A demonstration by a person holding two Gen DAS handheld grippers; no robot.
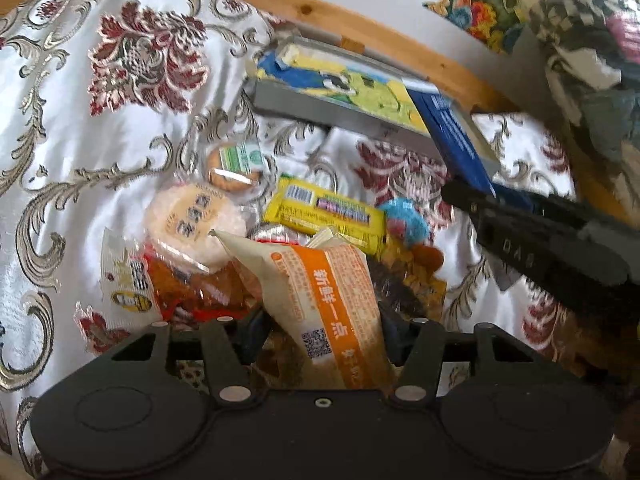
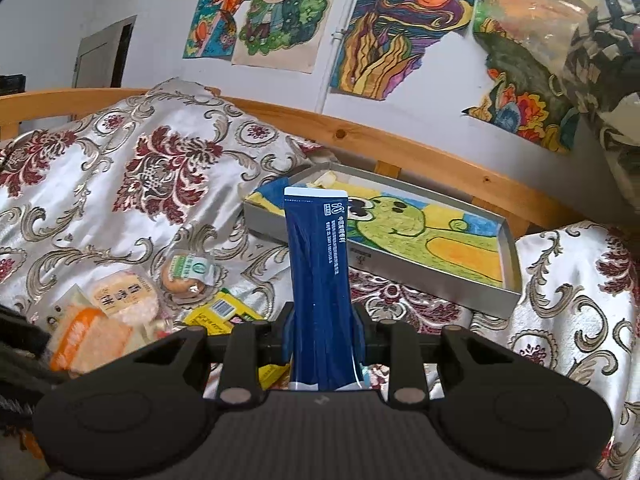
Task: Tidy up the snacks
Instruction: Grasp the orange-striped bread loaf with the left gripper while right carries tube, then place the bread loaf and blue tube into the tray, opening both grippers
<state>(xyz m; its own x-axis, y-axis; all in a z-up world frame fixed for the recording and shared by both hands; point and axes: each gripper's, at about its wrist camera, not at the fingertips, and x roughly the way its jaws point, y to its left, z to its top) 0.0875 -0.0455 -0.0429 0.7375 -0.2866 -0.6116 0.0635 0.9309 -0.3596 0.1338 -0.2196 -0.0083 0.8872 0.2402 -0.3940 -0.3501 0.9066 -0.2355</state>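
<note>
My left gripper (image 1: pixel 320 328) is shut on a cream and orange snack packet (image 1: pixel 320 300), held over a heap of snacks on a patterned cloth. The heap holds a round rice cracker (image 1: pixel 196 220), a wrapped round biscuit (image 1: pixel 234 166), a yellow bar wrapper (image 1: pixel 328 212) and a clear pack with red filling (image 1: pixel 160 288). My right gripper (image 2: pixel 322 332) is shut on a dark blue stick packet (image 2: pixel 318 264), standing upright between the fingers. It appears at the right of the left wrist view as the blue packet (image 1: pixel 456 136). Behind it lies a shallow grey box (image 2: pixel 508 236) lined with a green and yellow drawing.
The floral silver and maroon cloth (image 2: pixel 140 168) covers a cushioned seat with a wooden rail (image 2: pixel 400 136) behind. Drawings (image 2: pixel 400 20) hang on the wall. A checkered bag (image 2: pixel 600 40) sits at the upper right. A small blue and pink toy (image 1: pixel 404 220) lies beside the heap.
</note>
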